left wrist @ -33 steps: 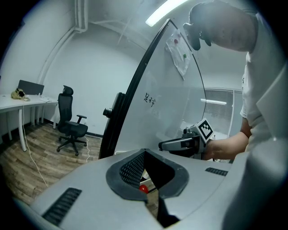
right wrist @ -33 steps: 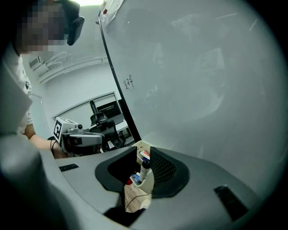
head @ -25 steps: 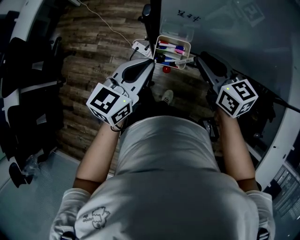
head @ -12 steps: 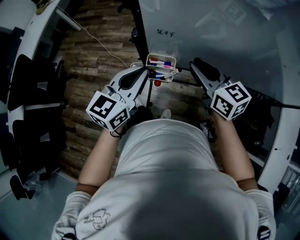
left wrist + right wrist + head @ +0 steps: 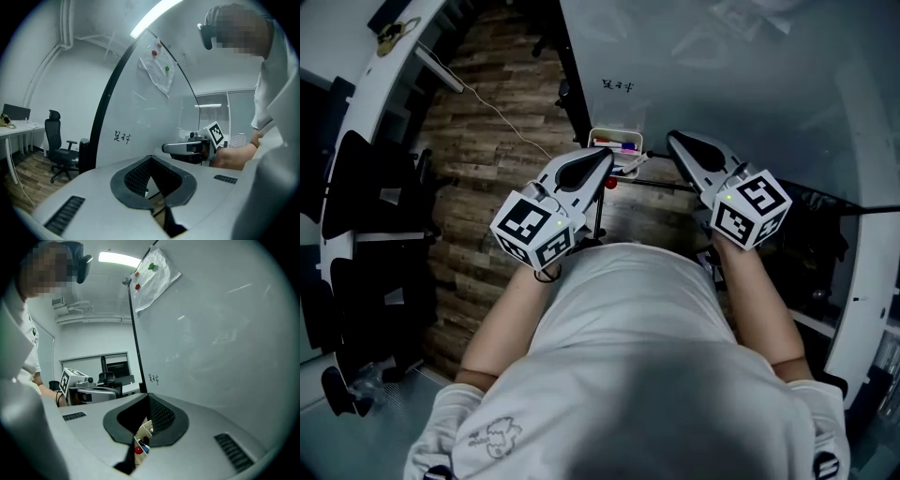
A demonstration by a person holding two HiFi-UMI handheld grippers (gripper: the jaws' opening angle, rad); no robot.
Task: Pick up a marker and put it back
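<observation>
A small white marker tray (image 5: 619,146) hangs at the foot of the whiteboard (image 5: 731,75) and holds several coloured markers (image 5: 624,147). My left gripper (image 5: 604,156) is shut and empty, its tip just left of and below the tray. My right gripper (image 5: 672,139) is also shut and empty, a short way right of the tray. In the right gripper view, the tray (image 5: 146,428) and a red-capped marker (image 5: 138,450) show through the slit under the right gripper (image 5: 149,396). The left gripper (image 5: 150,158) points at the board, with the right gripper (image 5: 187,148) beyond it.
The whiteboard's black frame (image 5: 574,94) and crossbar (image 5: 661,186) run under the tray. Wood floor (image 5: 487,159) lies to the left with a thin cable (image 5: 502,94), black office chairs (image 5: 366,187) and a white desk (image 5: 366,66). Small writing (image 5: 619,85) marks the board.
The view has drawn back, so the tray looks smaller and farther away. Both grippers have risen and closed in toward the tray. Both stay shut and empty.
</observation>
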